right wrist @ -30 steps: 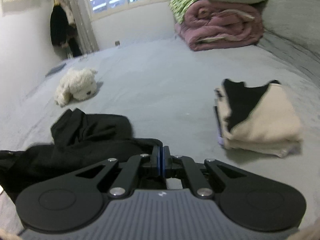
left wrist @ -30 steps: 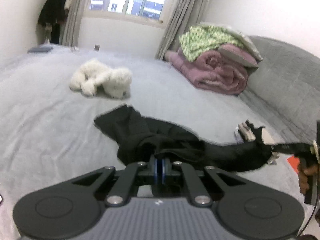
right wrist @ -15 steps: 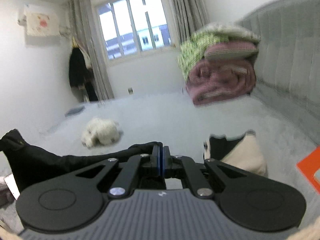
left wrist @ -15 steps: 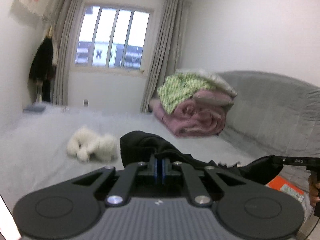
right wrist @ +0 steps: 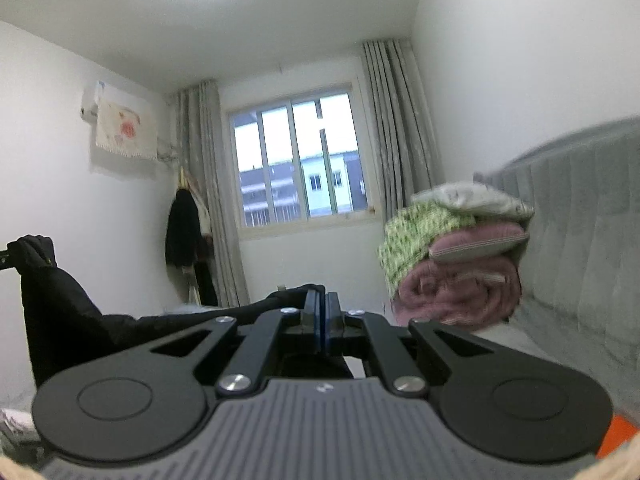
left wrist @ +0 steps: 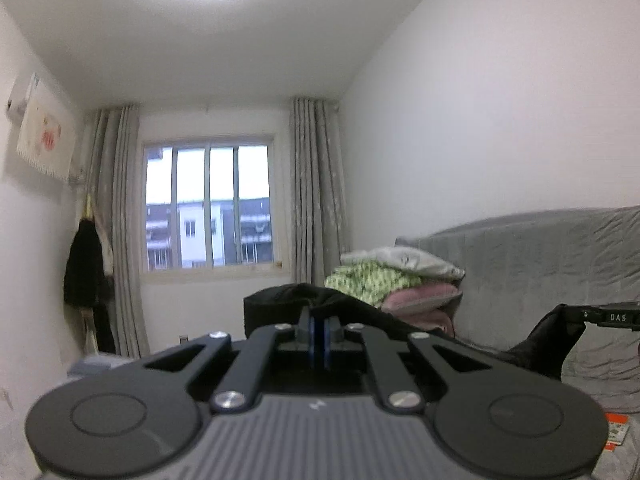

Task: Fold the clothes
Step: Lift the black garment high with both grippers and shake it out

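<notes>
- Step in hand, as judged: the lift-and-spread that opens a fold. A black garment (left wrist: 352, 312) hangs in the air between two grippers, clear of the bed.
- Left gripper (left wrist: 319, 338): jaws closed on an edge of the garment, blue pads nearly together, cloth bunched just ahead of them and draping off to the right. It points level toward the window (left wrist: 208, 208).
- Right gripper (right wrist: 322, 320): jaws likewise pinched shut on the garment — the cloth runs leftward from the pads in a sagging band. It too faces the window, level.
- Each camera catches the other gripper. In the left view the right one's tip sits at the far right, below and right of the window, with a corner of cloth clamped in it; in the right view the left one holds a dark bunch at the far left edge.
- Garment: stretched loosely between the two grips, its middle drooping; how far it hangs below the cameras cannot be seen.
- Bedding stack (right wrist: 456, 256): green, pink and pale layers piled right of the window against the grey headboard (left wrist: 560, 264), well apart from the garment.
- Next move, as judged: draw the grips apart until the slack goes, then lower the garment flat onto the bed — both pinches must hold, or a corner drops and the cloth crumples.
</notes>
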The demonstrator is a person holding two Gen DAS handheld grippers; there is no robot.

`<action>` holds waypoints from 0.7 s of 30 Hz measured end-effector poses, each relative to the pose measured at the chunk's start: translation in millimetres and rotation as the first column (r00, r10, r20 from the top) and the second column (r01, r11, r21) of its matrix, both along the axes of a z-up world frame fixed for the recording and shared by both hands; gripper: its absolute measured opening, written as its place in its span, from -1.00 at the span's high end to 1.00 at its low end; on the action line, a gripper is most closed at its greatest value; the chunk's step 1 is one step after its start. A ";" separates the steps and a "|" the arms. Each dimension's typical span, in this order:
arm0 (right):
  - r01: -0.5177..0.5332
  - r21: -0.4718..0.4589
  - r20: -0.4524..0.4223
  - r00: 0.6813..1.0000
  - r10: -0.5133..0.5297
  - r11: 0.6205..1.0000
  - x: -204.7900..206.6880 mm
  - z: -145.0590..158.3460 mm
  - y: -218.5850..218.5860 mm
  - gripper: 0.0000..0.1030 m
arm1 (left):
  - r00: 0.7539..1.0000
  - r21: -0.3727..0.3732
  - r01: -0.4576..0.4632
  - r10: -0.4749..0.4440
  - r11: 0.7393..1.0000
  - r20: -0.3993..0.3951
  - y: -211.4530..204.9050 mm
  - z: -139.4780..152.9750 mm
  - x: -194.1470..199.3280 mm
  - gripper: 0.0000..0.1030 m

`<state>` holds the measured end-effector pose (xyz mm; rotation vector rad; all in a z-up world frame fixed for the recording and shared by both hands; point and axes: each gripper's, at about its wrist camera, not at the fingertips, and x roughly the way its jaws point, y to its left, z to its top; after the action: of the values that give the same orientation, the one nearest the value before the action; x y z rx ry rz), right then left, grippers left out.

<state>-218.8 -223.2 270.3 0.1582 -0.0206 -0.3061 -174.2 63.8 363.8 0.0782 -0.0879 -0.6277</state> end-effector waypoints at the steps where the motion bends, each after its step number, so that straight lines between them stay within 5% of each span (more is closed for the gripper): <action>1: 0.000 -0.006 0.009 1.000 0.000 1.000 1.7 4.4 -0.8 0.96 | 1.000 0.006 -0.001 0.001 1.000 0.009 -2.8 5.5 1.9 0.92; 6: 0.004 -0.020 0.016 1.000 -0.004 1.000 17.2 8.9 -5.3 0.96 | 1.000 0.048 0.005 -0.004 0.999 -0.019 -18.6 3.8 26.7 0.92; 21: 0.044 0.075 -0.127 0.991 -0.034 0.996 118.9 -60.6 -43.7 0.96 | 0.968 0.228 0.000 0.057 0.974 -0.245 -66.9 -90.5 167.5 0.92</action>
<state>-99.9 -266.9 209.7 0.2154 0.1130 -0.3558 -6.7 -3.1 273.3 0.2199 0.2302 -0.6119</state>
